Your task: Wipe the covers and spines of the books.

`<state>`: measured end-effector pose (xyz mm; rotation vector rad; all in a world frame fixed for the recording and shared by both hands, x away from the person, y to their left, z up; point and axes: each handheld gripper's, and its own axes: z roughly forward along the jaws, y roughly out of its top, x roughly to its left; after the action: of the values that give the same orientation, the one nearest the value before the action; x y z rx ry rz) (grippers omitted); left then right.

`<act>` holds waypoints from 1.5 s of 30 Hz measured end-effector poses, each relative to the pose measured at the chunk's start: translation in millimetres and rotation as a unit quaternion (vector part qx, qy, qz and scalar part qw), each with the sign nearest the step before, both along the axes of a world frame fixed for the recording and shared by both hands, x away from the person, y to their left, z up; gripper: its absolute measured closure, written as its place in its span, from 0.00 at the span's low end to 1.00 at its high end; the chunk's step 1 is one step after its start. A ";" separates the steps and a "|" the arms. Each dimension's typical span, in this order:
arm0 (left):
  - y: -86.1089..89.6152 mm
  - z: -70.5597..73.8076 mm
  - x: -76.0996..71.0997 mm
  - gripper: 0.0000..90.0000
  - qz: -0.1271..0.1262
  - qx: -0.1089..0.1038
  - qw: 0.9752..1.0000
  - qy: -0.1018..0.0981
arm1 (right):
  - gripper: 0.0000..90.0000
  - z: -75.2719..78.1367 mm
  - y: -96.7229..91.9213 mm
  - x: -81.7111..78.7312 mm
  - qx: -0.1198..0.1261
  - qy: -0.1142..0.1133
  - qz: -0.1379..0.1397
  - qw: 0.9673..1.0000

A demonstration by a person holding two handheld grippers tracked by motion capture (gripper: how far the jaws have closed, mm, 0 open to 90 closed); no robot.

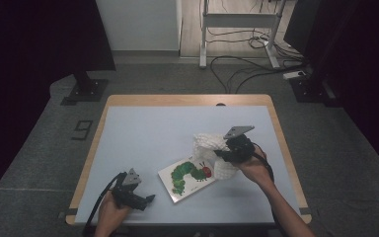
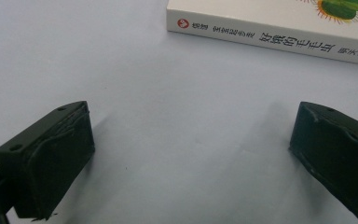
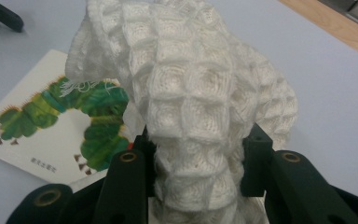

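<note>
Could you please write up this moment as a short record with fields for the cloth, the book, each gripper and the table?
cloth: white waffle-knit cloth, bunched, lifted off the table
book: picture book with a green caterpillar cover, lying flat, partly under the hanging cloth
right gripper: right gripper, jaws clamped on the cloth
left gripper: left gripper, low over the table near the front edge, jaws open with nothing between them, pointing towards the book's spine
table: pale blue top with a wooden rim

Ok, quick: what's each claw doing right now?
Left claw: open, holding nothing, near the book.
Right claw: closed on the white cloth.
</note>
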<state>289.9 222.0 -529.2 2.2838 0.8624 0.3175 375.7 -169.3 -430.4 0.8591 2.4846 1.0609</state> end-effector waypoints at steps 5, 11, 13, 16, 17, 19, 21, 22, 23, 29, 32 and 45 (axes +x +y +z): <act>0.0 0.0 0.0 0.00 0.000 0.000 1.000 0.000 | 0.68 3.5 -21.3 -4.5 0.001 -0.003 -0.021 1.000; -0.1 -0.1 0.0 0.00 0.001 -0.001 1.000 0.000 | 0.68 4.9 -44.8 -10.6 -0.001 -0.006 -0.044 0.999; -0.1 -0.1 0.0 0.00 0.000 0.000 1.000 0.000 | 0.68 4.8 -52.7 -12.1 -0.004 -0.007 -0.051 0.999; 0.0 0.0 0.0 0.00 0.000 0.000 1.000 0.000 | 0.68 4.5 -64.8 -13.8 -0.004 -0.007 -0.064 0.998; 0.0 0.0 0.0 0.00 0.000 0.000 1.000 0.000 | 0.68 4.4 -68.6 -14.4 -0.005 -0.008 -0.069 0.998; 0.0 0.0 0.0 0.00 0.000 0.000 1.000 0.000 | 0.68 4.1 -76.4 -15.5 -0.010 -0.008 -0.078 0.997; 0.0 0.0 0.1 0.00 0.000 0.000 1.000 0.000 | 0.68 3.6 -83.9 -16.7 -0.011 -0.008 -0.088 0.996; 0.0 0.0 0.1 0.00 0.000 0.000 1.000 0.000 | 0.68 3.4 -87.6 -17.2 -0.013 -0.010 -0.093 0.996; 0.0 0.0 0.1 0.00 0.000 0.000 1.000 0.000 | 0.68 3.2 -91.4 -17.7 -0.016 -0.012 -0.098 0.995; 0.0 0.0 0.0 0.00 0.000 0.000 1.000 0.000 | 0.68 -3.2 -111.9 -19.7 -0.022 -0.009 -0.126 0.992; 0.0 0.0 0.0 0.00 0.000 0.000 1.000 0.000 | 0.68 -11.4 -116.9 -19.5 -0.027 -0.004 -0.133 0.991; 0.0 0.1 0.0 0.00 0.000 0.000 1.000 0.000 | 0.66 -57.3 -118.9 -16.1 -0.041 0.021 -0.147 0.988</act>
<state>289.9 222.0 -529.1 2.2846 0.8625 0.3177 359.6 -288.2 -487.7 1.1869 2.3222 0.8427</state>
